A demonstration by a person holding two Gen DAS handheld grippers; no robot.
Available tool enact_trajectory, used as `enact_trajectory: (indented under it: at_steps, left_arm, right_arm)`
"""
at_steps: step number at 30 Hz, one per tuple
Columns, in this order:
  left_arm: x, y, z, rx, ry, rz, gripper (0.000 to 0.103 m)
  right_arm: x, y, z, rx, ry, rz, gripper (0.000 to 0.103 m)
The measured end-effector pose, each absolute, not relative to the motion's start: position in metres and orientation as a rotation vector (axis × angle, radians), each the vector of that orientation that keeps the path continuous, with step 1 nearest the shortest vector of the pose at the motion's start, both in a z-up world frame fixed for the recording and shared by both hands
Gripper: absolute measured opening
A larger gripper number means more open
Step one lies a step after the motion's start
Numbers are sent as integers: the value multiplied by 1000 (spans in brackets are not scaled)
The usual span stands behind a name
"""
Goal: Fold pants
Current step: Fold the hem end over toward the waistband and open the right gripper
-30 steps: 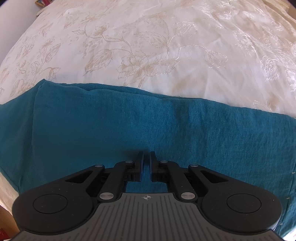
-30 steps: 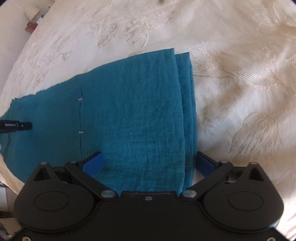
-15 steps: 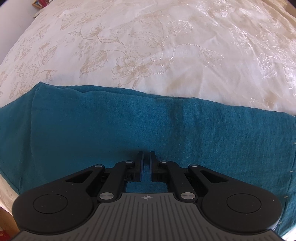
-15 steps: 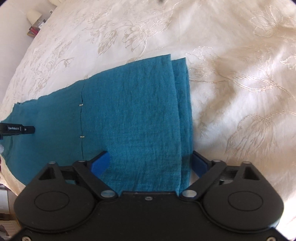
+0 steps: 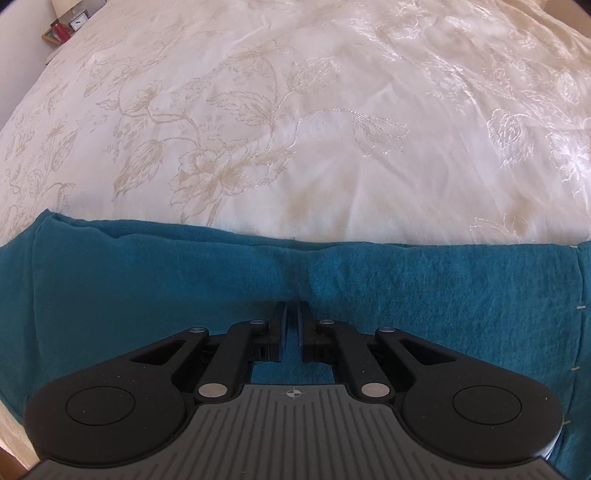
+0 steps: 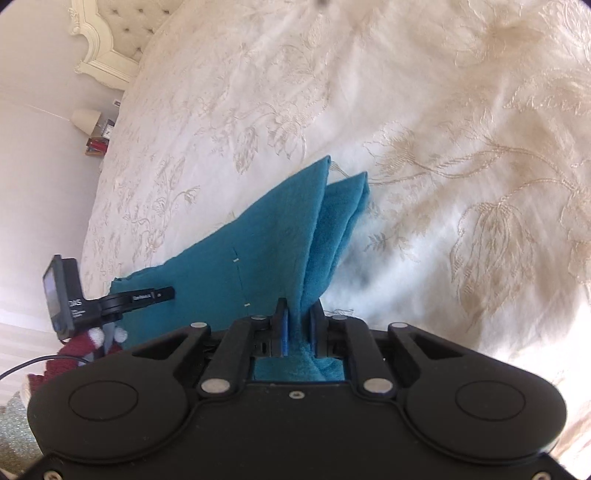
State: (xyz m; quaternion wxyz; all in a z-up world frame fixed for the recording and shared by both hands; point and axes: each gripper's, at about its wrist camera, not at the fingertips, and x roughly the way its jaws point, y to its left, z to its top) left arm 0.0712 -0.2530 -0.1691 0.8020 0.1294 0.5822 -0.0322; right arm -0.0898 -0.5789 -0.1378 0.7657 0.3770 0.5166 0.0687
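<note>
Teal pants (image 5: pixel 443 295) lie folded lengthwise along the near edge of a cream embroidered bedspread (image 5: pixel 295 110). My left gripper (image 5: pixel 292 306) points steeply down at them, jaws together on a pinch of cloth, and a crease runs up from the tips. In the right wrist view, the pants (image 6: pixel 258 251) rise in a peak toward my right gripper (image 6: pixel 298 314). Its jaws are closing, with a bunched fold of the cloth pressed between the blue pads (image 6: pixel 283 332). That end hangs lifted above the bedspread (image 6: pixel 443 147). The left gripper (image 6: pixel 155 294) shows at the far left on the cloth.
A nightstand with a clock (image 5: pixel 70 26) stands beyond the bed's far left corner. A lamp (image 6: pixel 85 119) and a cream tufted headboard (image 6: pixel 110 33) are at the upper left. A dark red sleeve (image 6: pixel 74 350) shows behind the left gripper.
The right jaws went from wide open around the pants' end to pinched on it, and that end rose off the bed. The left gripper shifted slightly, and a crease formed at its tips.
</note>
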Motion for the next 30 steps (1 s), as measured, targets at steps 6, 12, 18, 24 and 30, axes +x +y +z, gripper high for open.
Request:
enact_trajectory:
  at_steps: [6,12,18,24,30]
  left_arm:
    - [69,-262,-181,387,1214,-123,1]
    - [64,-214,-148,226,1197,-200,5]
    - [54,-133,-116,188,1173,-223,5]
    - [59,-58,-115,205,1182,-187,5]
    - [67,-1,-116,184,1206,-147,5]
  right_arm:
    - [-85,-568,-104,796,1088,98,15]
    - [-77,-522,-70,706,1083,60,13]
    - [-57,-435,-36,654,1048,108,12]
    - [-19,-334,-37,653,1042,200,11]
    - [20,-246,-78,625,1107,254,6]
